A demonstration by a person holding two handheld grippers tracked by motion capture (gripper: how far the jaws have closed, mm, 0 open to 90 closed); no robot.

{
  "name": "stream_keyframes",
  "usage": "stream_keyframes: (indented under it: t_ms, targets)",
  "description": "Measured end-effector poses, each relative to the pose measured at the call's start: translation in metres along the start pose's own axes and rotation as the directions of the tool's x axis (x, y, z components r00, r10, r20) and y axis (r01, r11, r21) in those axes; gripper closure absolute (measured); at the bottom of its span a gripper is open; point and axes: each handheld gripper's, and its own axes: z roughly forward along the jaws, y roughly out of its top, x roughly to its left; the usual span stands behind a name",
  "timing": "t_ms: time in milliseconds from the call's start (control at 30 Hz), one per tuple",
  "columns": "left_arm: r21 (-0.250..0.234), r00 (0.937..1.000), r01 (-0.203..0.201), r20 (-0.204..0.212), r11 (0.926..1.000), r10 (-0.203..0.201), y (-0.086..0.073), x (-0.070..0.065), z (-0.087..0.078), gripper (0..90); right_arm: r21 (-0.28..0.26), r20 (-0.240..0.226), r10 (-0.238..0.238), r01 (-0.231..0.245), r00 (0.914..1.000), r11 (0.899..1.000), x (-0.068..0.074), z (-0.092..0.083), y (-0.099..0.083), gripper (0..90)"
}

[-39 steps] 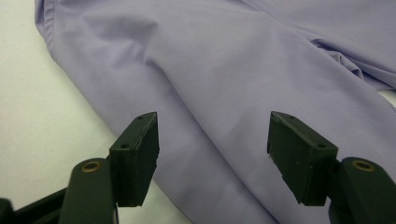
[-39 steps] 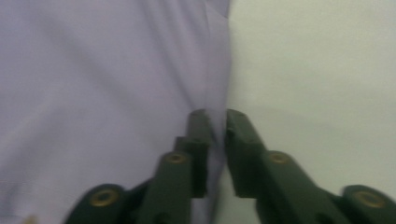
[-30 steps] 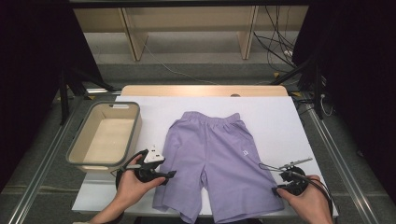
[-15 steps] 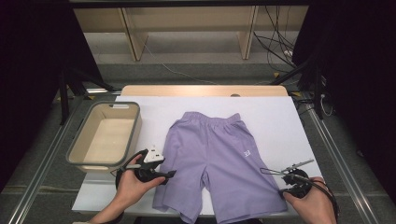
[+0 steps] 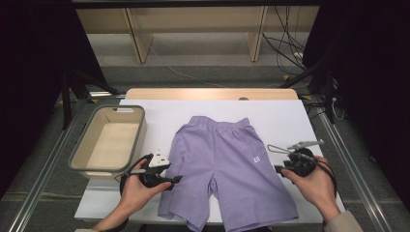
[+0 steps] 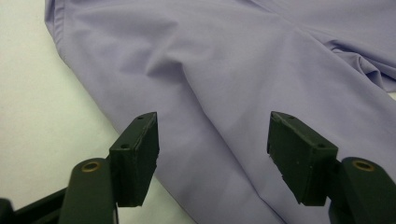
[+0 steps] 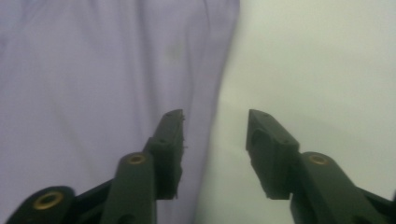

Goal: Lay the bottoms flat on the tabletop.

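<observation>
A pair of lavender shorts [image 5: 227, 164] lies flat on the white table cover [image 5: 290, 116], waistband away from me. My left gripper [image 5: 170, 181] rests at the left leg's outer edge, jaws open and pointing at the cloth. In the left gripper view, the left gripper [image 6: 212, 154] has the shorts [image 6: 243, 70] below it and nothing pinched. My right gripper [image 5: 278, 165] hovers at the right leg's outer edge. Its jaws have just been opening, and in the right gripper view the right gripper [image 7: 215, 140] is open above the hem line of the shorts [image 7: 93, 79] with nothing between the jaws.
A beige bin [image 5: 77, 162] with a grey rim stands left of the shorts, close to my left hand. Wooden shelf legs [image 5: 138, 38] and floor cables [image 5: 290, 53] lie beyond the table's far edge. Bare white cover extends right of the shorts.
My right hand has moved away from the near corner of the right leg, farther up the table, and its jaws have parted. The left hand and the shorts have stayed put.
</observation>
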Motion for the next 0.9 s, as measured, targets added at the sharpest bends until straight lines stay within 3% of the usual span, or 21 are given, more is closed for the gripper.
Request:
stream_keyframes:
  t_ms: [167, 267, 533, 733, 900]
  targets:
    - [0.001, 1.0, 0.006, 0.001, 1.0, -0.006, -0.001, 0.001, 0.001, 34.0, -0.064, -0.006, -0.034, 0.034, 0.9994, 0.997, -0.003, 0.04, 0.041, 52.5]
    - [-0.001, 1.0, 0.007, -0.002, 1.0, -0.007, -0.002, 0.001, 0.0, 33.8, -0.079, -0.007, -0.027, 0.026, 0.9996, 0.997, -0.004, 0.061, 0.059, 51.4]
    - [0.0, 0.9999, 0.009, -0.006, 1.0, -0.009, -0.004, 0.002, -0.001, 33.1, -0.077, 0.016, 0.0, 0.002, 0.9999, 0.997, -0.01, 0.099, 0.086, 52.5]
    - [0.007, 0.9999, 0.01, -0.003, 0.9999, -0.01, -0.004, 0.002, 0.0, 33.1, -0.06, 0.018, 0.016, -0.015, 0.9997, 0.998, -0.013, 0.116, 0.089, 63.4]
    - [0.007, 1.0, 0.009, -0.001, 0.9999, -0.009, -0.004, 0.002, 0.001, 33.1, -0.047, 0.009, 0.033, -0.033, 0.9994, 0.998, -0.014, 0.12, 0.088, 84.2]
